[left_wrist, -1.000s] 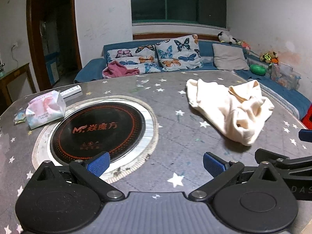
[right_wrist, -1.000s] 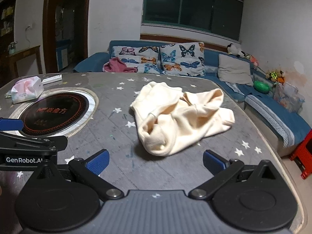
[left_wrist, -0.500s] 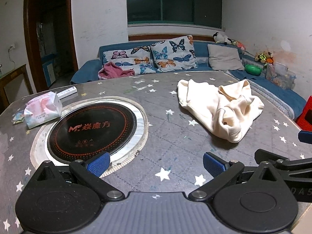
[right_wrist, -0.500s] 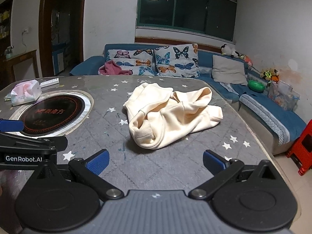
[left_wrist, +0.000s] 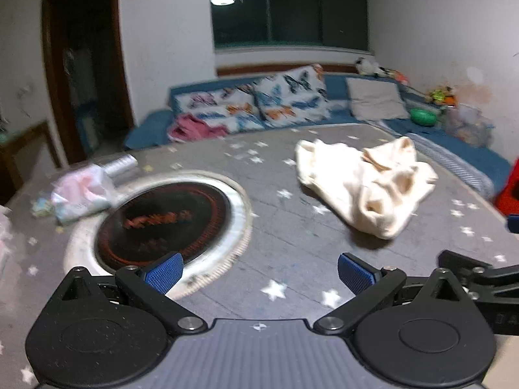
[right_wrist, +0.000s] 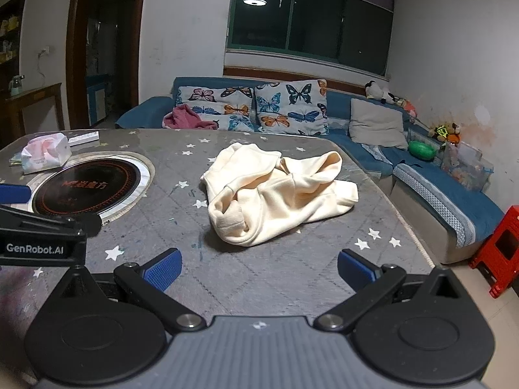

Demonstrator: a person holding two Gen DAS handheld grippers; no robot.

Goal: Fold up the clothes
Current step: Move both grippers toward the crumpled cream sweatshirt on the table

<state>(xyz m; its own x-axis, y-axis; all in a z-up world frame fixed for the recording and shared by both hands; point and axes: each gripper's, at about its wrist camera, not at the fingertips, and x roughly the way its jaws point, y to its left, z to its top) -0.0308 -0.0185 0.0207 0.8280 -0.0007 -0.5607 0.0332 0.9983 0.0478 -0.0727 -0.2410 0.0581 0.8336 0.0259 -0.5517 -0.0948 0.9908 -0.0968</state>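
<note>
Garment: cream garment [right_wrist: 275, 194] crumpled on the star-patterned table [right_wrist: 292, 269], right of the round hotplate [right_wrist: 87, 188]
Left gripper [left_wrist: 259, 272]: jaws wide, empty; view blurred, perhaps above the table's near edge
Right gripper [right_wrist: 258, 269]: spread wide, empty

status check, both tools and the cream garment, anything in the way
Left tool open, empty. Right tool open, empty, short of the garment. Cream garment crumpled on the table, untouched. Nothing between the tools and it.
</note>
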